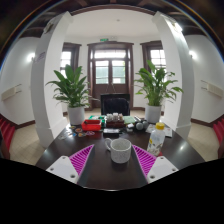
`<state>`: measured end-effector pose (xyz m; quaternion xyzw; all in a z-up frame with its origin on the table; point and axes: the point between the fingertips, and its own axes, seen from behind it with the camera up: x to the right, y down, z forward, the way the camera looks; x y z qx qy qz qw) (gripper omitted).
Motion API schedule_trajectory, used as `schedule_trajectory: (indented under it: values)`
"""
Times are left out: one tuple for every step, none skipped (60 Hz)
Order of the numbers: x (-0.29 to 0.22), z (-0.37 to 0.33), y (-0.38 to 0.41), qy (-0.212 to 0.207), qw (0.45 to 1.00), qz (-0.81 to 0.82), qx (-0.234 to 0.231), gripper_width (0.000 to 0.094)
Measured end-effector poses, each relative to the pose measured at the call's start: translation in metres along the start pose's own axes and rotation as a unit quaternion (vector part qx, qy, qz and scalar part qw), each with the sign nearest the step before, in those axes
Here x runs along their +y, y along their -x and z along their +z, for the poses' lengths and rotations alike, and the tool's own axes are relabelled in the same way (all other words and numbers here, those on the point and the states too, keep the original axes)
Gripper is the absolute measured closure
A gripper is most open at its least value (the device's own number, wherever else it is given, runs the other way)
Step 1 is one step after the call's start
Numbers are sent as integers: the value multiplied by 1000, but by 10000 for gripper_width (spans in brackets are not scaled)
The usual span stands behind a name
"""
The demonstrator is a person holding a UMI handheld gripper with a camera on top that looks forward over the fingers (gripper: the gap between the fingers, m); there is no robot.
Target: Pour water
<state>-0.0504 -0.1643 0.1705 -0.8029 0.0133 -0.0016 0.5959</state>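
Water is presumably in the bottle (156,138) with the yellow cap, standing on the desk (100,168) just beyond the right finger of the tongs (111,165). The tongs are apart, holding nothing; one white mug (119,150) stands between their tips. To do the step well, the tongs should likely swing right, close squarely on the bottle's body, then tilt it slowly over the mug. Farther on sit one chair (115,104) and two potted plants (72,90)
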Motion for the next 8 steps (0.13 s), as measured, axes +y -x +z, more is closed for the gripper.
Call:
schedule_trajectory:
  values:
    - [-2, -1, 2, -2, 1000, -2, -2, 210]
    - [-4, -3, 4, -3, 1000, -3, -4, 210]
    - [-5, -4, 6, -4, 1000, -4, -5, 211]
    - [-3, -3, 6, -8, 1000, -4, -7, 210]
    - [-6, -5, 8, -9, 1000, -5, -8, 210]
    - [-7, -6, 10, -10, 1000, -5, -10, 210]
    - [-8, -7, 11, -11, 1000, -5, -11, 211]
    - [-9, -7, 12, -12, 1000, -6, -13, 210]
